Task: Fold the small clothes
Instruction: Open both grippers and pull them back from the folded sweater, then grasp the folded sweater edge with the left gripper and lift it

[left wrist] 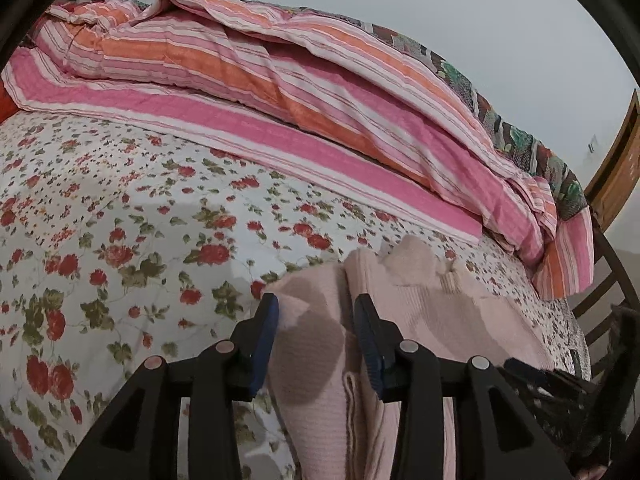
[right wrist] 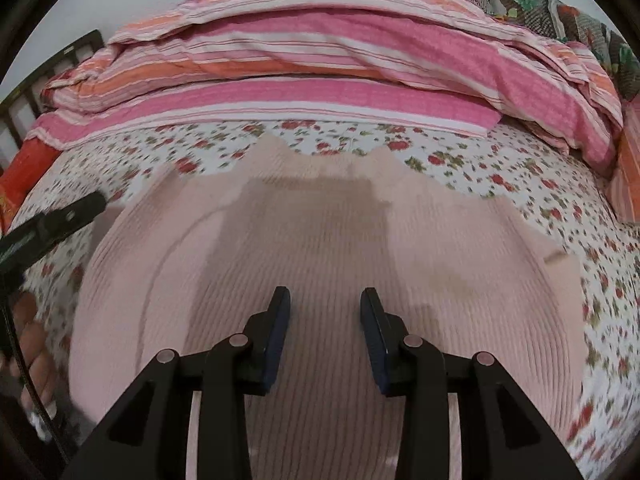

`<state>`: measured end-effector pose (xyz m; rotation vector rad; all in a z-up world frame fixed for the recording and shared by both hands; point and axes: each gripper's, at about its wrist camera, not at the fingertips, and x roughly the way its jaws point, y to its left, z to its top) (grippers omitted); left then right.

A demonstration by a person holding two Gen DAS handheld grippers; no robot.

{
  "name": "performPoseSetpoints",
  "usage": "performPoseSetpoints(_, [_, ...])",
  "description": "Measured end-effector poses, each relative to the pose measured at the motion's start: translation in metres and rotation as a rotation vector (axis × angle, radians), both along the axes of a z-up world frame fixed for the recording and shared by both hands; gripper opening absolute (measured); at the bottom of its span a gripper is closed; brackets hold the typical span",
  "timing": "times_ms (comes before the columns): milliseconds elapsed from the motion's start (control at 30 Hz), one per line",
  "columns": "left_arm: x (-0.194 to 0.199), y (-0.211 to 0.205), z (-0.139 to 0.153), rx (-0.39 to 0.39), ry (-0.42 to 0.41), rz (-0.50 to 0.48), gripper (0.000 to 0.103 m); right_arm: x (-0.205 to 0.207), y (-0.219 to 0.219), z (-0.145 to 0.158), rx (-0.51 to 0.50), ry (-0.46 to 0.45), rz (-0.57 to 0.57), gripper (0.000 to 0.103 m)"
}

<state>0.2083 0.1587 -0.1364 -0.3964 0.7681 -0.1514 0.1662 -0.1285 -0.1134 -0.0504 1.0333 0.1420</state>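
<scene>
A pale pink ribbed knit garment lies spread on the floral bedsheet. In the left wrist view its left edge lies bunched under my left gripper, which is open with cloth between the blue-padded fingers but not pinched. My right gripper is open just above the middle of the garment, holding nothing. The left gripper also shows as a dark bar at the left of the right wrist view.
A folded pink and orange striped quilt lies along the far side of the bed. A patterned blanket lies behind it. A wooden bed frame stands at the right. A hand shows at the lower left.
</scene>
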Motion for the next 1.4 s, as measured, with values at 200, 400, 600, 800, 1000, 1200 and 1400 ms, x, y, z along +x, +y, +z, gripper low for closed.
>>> performPoseSetpoints(200, [-0.034, -0.004, -0.014, -0.037, 0.008, -0.032, 0.039, -0.042, 0.002, 0.0, -0.024, -0.043, 0.022, 0.037])
performPoseSetpoints(400, [-0.072, -0.003, -0.033, -0.109, 0.049, -0.066, 0.04, -0.075, 0.0, -0.004, -0.016, -0.077, 0.053, 0.037])
performPoseSetpoints(600, [-0.099, -0.006, -0.037, -0.164, 0.05, -0.12, 0.046, -0.099, -0.008, -0.013, 0.017, -0.061, 0.087, 0.037])
performPoseSetpoints(800, [-0.108, -0.013, -0.035, -0.16, 0.047, -0.098, 0.046, -0.114, -0.025, -0.01, 0.059, -0.067, 0.084, 0.037])
performPoseSetpoints(1000, [-0.114, -0.013, -0.021, -0.185, 0.008, -0.07, 0.046, -0.123, -0.038, -0.008, 0.076, -0.077, 0.095, 0.037])
performPoseSetpoints(1200, [-0.114, -0.031, 0.003, -0.137, -0.04, -0.088, 0.047, -0.124, -0.045, -0.005, 0.111, -0.081, 0.098, 0.036])
performPoseSetpoints(1400, [-0.092, -0.03, -0.014, 0.01, 0.04, 0.025, 0.047, -0.123, -0.057, 0.002, 0.108, -0.103, 0.079, 0.036])
